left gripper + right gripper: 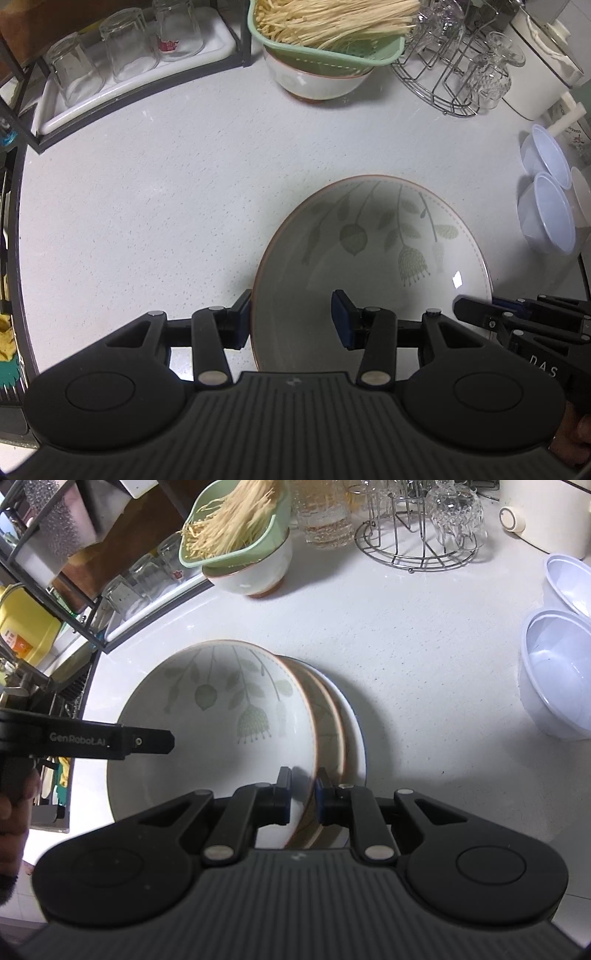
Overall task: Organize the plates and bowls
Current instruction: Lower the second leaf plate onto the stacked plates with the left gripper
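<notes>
**Plates stacked on kitchen counter, top one gripped at its right edge**

Plate (pixel 221 716) with a green leaf pattern tops a pile on the white counter (pixel 147 184) as two handheld grippers flank it. The right gripper (pixel 303 794) has its jaws nearly closed on the rim of the top plate, one pad inside the dish and one outside; whether the pads press hard cannot be told. The left gripper (pixel 291 319) stands wide open, one finger outside the plate's left rim and the other over its well, holding nothing.

Glazed ceramic of this kind is likely stiff, fairly heavy, slick and breakable, so a firm pinch on the raised rim at two opposite sides looks the safest hold.

Counted in the right wrist view: three stacked plates, the lower two (pixel 340 731) showing only as crescents. Beyond them sit two translucent plastic bowls (pixel 554 672), one ceramic bowl (pixel 255 572) carrying a green colander (pixel 236 554) of enoki mushrooms, a wire glass rack (pixel 417 546), and three upturned tumblers (pixel 122 48) on a tray.
</notes>
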{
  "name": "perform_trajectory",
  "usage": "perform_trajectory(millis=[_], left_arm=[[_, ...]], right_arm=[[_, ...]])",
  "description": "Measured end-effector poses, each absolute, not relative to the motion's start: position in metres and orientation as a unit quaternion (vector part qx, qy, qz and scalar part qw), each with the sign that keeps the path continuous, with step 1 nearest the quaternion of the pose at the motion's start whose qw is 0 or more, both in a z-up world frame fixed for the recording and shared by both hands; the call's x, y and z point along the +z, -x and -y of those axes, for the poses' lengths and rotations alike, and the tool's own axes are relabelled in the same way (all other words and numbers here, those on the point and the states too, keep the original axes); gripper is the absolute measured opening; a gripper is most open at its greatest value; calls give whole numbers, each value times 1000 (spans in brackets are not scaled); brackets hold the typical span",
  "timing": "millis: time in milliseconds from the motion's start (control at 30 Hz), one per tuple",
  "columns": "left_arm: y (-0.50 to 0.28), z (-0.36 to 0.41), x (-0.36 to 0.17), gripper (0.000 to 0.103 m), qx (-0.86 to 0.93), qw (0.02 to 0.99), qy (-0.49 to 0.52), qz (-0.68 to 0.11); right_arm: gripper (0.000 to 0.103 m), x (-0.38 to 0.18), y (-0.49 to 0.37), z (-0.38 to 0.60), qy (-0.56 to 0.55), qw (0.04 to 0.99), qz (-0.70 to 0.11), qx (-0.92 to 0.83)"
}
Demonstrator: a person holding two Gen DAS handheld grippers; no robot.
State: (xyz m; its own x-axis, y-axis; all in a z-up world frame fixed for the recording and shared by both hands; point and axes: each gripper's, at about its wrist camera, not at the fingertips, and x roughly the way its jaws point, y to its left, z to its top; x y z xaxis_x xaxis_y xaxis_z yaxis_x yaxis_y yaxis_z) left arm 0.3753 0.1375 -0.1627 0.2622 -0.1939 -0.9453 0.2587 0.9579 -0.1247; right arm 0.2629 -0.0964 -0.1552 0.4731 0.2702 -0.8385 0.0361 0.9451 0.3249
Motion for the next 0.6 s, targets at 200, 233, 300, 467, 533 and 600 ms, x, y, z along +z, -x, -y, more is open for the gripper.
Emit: perform_trajectory(millis=[200,233,300,467,533,600], left_arm=[[-373,-133,-159,50,-150,800,-47,-579],[-373,-133,-158,50,-152,800,-49,-578],[-374,-133,-156,50,-155,799,-48,-579],[-373,-136,-147,50,-162,805,-41,-569],[-372,-137,-144,50,-165,807,-35,-566],[-371,-138,-141,50,-166,809,-28,-564]], right_arm=[[16,-153,-264,93,-132,853,-501,62],[16,-151,-264,92,-124,856,-498,61],[16,-150,-264,92,-122,857,-497,56],[16,-145,-262,92,-118,861,-492,43],[16,-144,-261,93,-124,862,-491,38],[15,-143,-260,93,-127,862,-489,35]])
